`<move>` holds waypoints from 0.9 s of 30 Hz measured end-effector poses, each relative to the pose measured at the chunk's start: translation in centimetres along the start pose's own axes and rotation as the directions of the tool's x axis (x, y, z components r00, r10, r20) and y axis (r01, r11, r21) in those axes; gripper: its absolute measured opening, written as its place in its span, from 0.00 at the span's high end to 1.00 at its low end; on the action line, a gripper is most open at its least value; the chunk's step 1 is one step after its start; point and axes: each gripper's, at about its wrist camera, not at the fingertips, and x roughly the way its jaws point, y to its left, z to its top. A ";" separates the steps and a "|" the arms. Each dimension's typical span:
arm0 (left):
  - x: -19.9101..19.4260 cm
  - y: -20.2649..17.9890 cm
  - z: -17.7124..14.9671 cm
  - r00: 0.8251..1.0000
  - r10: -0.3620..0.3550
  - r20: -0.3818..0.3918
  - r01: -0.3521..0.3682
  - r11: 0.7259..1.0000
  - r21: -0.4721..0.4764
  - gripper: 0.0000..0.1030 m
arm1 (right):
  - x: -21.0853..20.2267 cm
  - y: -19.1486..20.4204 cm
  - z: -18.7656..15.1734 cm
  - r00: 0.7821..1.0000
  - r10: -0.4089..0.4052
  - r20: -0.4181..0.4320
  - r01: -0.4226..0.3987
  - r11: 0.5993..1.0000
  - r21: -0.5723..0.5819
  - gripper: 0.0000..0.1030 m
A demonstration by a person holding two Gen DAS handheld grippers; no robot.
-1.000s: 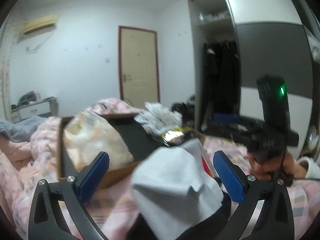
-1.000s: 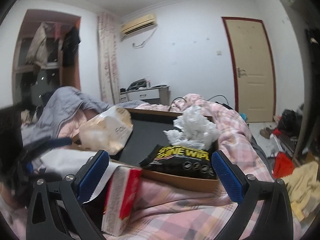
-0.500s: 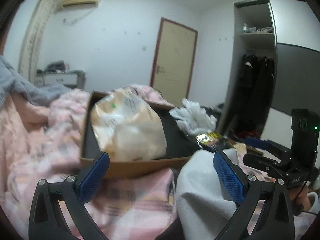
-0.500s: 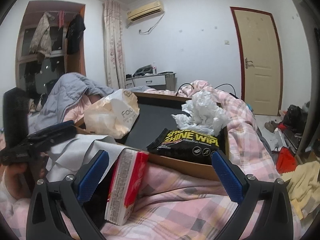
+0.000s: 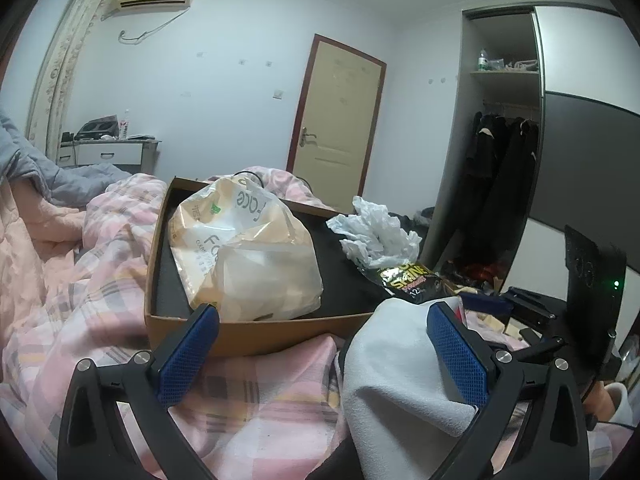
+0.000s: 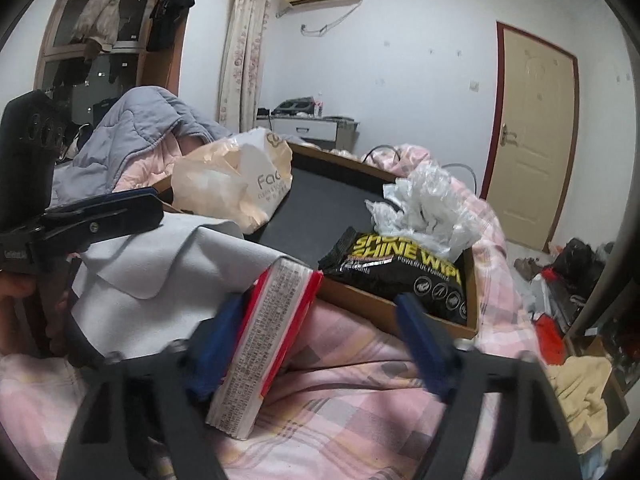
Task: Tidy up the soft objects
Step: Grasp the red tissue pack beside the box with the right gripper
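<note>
The bed [image 5: 100,280] carries a pink plaid quilt [image 6: 360,420] on which all task items rest. A shallow cardboard box [image 5: 256,332] with a black floor lies on the quilt. Inside it, at the left end in the left wrist view, sits a cream plastic bag [image 5: 244,256] printed "Face"; at the opposite end lie a crumpled clear plastic wrapper [image 6: 428,208] and, touching it on the near side, a black wipes pack [image 6: 404,272] with yellow lettering. Outside the box, just beside its near wall, a grey cloth [image 6: 168,264] is draped over a dark object whose identity cannot be told. A red-and-white pack [image 6: 264,340] stands on edge on the quilt, leaning against the cloth. The right hand-held gripper [image 6: 316,344] has its jaws closing: the pack lies between the blue pads, the left pad is at or against the pack's side, and the right pad is apart from it, so the pack is not yet clamped. The left hand-held gripper [image 5: 324,356] holds its jaws wide with nothing gripped; the grey cloth lies against the inner face of its right pad, and the box wall is visible between the pads. A hand [image 6: 20,300] holds the left tool at the edge of the right wrist view.
</note>
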 end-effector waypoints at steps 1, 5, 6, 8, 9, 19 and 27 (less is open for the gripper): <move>0.0 0.0 0.0 1.000 -0.001 0.000 0.001 1.000 -0.001 0.00 | 0.1 -0.1 0.0 1.000 0.011 -0.004 -0.011 1.000 0.005 0.42; 0.1 0.0 0.0 1.000 -0.004 0.001 0.004 1.000 -0.003 0.00 | 0.0 0.1 0.0 0.999 0.034 -0.005 -0.034 0.999 0.006 0.68; 0.1 0.0 0.0 1.000 -0.002 0.001 0.002 1.000 -0.002 0.00 | 0.1 0.3 0.0 0.999 0.035 -0.005 -0.035 0.999 0.004 0.71; 0.1 0.0 0.0 1.000 -0.003 0.001 0.003 1.000 -0.003 0.00 | 0.0 0.4 -0.1 0.999 0.036 -0.001 -0.036 0.999 0.003 0.73; 0.1 0.0 0.0 1.000 -0.003 0.001 0.003 1.000 -0.003 0.00 | 0.0 0.4 -0.1 0.999 0.037 0.000 -0.037 0.999 0.005 0.73; 0.1 0.0 -0.1 1.000 -0.003 0.001 0.003 1.000 -0.002 0.00 | -1.8 -0.9 -0.1 0.995 0.027 0.101 -0.035 0.996 0.081 0.79; 0.1 0.0 -0.1 1.000 -0.003 0.001 0.003 1.000 -0.002 0.00 | -2.7 -2.4 2.1 0.975 0.066 0.211 -0.105 0.978 0.178 0.80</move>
